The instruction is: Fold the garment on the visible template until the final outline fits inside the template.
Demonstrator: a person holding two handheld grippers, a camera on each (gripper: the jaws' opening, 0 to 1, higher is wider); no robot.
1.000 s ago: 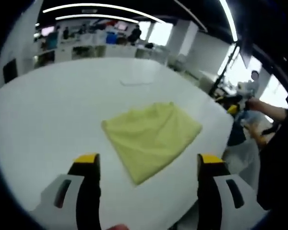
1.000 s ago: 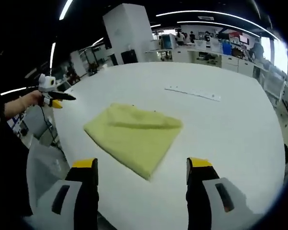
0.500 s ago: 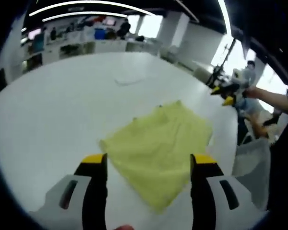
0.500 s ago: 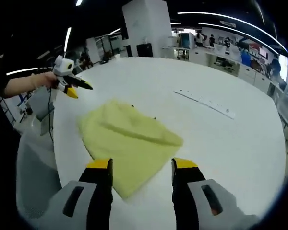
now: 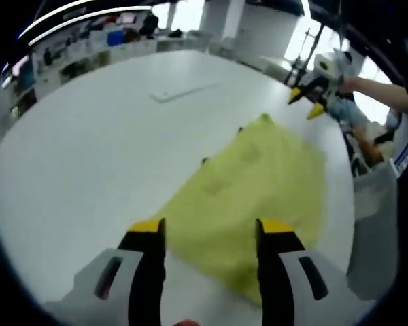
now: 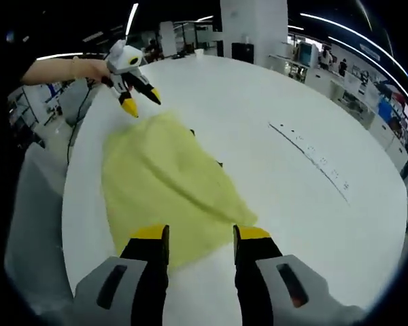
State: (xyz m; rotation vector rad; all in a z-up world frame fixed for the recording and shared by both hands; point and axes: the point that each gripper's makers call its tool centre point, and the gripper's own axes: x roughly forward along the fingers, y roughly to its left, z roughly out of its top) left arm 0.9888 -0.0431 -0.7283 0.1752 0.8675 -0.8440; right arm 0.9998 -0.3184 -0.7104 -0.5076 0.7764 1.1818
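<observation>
Both grippers, left [image 5: 205, 229] and right [image 6: 194, 234], hang with jaws apart and empty, each over a near edge at opposite ends of the yellow garment [image 5: 258, 187] lying flat lengthwise between them on the table [image 5: 88, 136].

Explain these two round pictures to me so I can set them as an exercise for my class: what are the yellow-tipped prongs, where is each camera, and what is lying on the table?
No robot here: a person holds a hand-held gripper in each hand, and a fisheye camera rides on each. The left gripper rises from the bottom of the left gripper view, the right gripper from the bottom of the right gripper view. Each gripper also appears far off in the other's view. Their fingers are grey with yellow tips, parted and holding nothing. On the round white table lies a folded pale yellow-green cloth garment, beneath both grippers. A thin pale strip lies farther out on the table.
</observation>
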